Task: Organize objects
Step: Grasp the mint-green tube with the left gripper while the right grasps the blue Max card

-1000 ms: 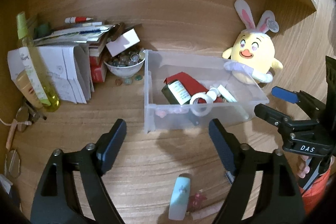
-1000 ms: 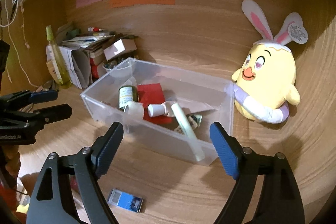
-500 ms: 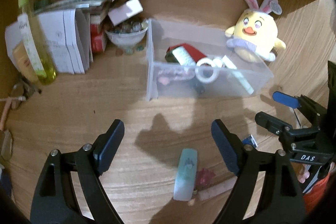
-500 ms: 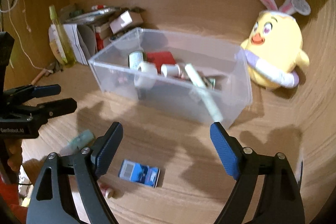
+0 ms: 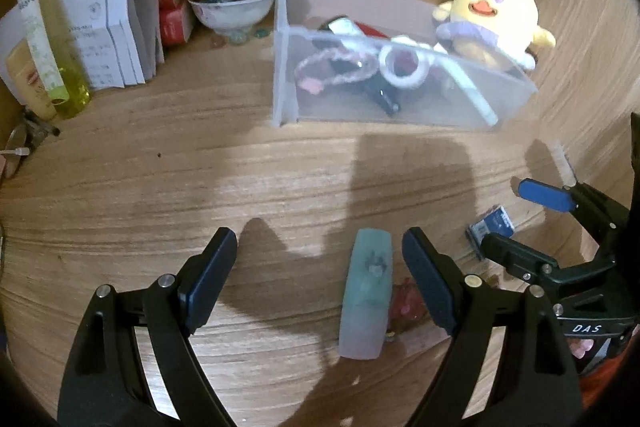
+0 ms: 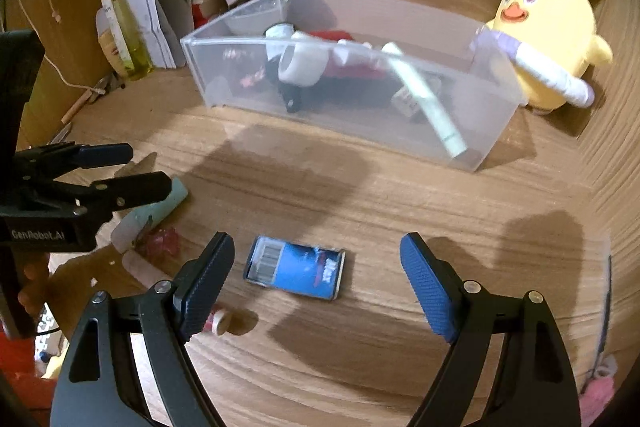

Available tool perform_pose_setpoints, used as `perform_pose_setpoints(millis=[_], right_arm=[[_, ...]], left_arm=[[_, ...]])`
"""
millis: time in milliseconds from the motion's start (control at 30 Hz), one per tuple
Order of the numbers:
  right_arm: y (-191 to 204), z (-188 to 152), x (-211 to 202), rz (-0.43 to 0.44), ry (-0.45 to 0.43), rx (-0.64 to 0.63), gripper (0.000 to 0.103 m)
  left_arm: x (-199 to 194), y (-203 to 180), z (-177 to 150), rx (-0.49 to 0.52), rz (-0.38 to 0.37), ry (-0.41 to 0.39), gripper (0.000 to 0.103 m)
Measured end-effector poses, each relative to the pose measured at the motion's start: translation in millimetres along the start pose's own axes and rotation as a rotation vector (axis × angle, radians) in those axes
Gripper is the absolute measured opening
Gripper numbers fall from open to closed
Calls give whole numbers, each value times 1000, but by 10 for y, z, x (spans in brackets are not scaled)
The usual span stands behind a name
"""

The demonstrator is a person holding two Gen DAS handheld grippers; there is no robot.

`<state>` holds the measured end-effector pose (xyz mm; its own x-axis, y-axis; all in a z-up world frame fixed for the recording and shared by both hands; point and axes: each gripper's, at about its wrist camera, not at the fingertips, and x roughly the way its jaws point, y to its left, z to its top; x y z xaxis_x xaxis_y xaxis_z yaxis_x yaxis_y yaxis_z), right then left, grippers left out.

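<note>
A clear plastic bin (image 5: 404,107) (image 6: 304,115) on the wooden desk holds a tape roll (image 5: 404,65), a tube, a red item and other small things. My left gripper (image 5: 320,279) is open, low over the desk; a pale green tube (image 5: 366,303) lies between its fingers, nearer the right one. A small pink item (image 5: 406,303) lies beside the tube. My right gripper (image 6: 316,283) is open above a blue card box (image 6: 296,273), which lies flat between its fingers. The right gripper also shows in the left wrist view (image 5: 536,227), and the left gripper in the right wrist view (image 6: 116,171).
A yellow chick plush (image 5: 492,11) (image 6: 544,43) sits right of the bin. A bowl of marbles (image 5: 232,7), papers, boxes and a yellow-green bottle (image 5: 56,63) crowd the back left. A small red-capped item (image 6: 216,323) lies by my right gripper's left finger.
Both grippers have pulled back from the bin and dropped toward the desk's front. The green tube now lies between the left fingers and the blue box between the right fingers.
</note>
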<state>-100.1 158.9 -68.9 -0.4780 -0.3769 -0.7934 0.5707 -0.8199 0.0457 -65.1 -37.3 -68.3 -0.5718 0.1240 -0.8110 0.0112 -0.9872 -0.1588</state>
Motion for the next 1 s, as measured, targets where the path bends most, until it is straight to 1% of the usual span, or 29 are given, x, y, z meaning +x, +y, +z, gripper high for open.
perform_pose_setpoints(millis=[67,133,200,367,433,500,600,733,767,833,933,1000], right_arm=[[18,-21,28,2,11,0,83],[39,-33,51,-16,21,-7,83],[55,-44,67,-34,27,-14,83],[63,-59,86,-31,44,-25,83],[86,-64,93,-43,45,-48,83],[94,-52,110,-36,48,-49,83],[88,-57,109,-41,42,-47,82],[81,-69,84,-41,30,-45,73],[82,-70,79,-41,28,-46,70],[73,-70,70,-41,22,-44,66],[84,-65,60,-37,14,-48,58],[94,-64,48,-32,10,-53,52]], left_arm=[[36,1,-15,-1,4,11,85],[38,-9,-17,3,21,7,85],[35,-11,-17,4,18,9,85],[10,-55,-57,27,17,9,83],[3,-84,-82,45,35,8,79],[2,-110,-107,67,67,3,73],[-2,-118,-135,85,92,-5,67],[-29,-82,-157,84,97,-11,59],[-40,-68,-161,81,95,-11,57],[-67,-46,-178,75,87,-11,55],[-99,-36,-209,75,83,-17,49],[-112,-49,-234,86,92,-23,41]])
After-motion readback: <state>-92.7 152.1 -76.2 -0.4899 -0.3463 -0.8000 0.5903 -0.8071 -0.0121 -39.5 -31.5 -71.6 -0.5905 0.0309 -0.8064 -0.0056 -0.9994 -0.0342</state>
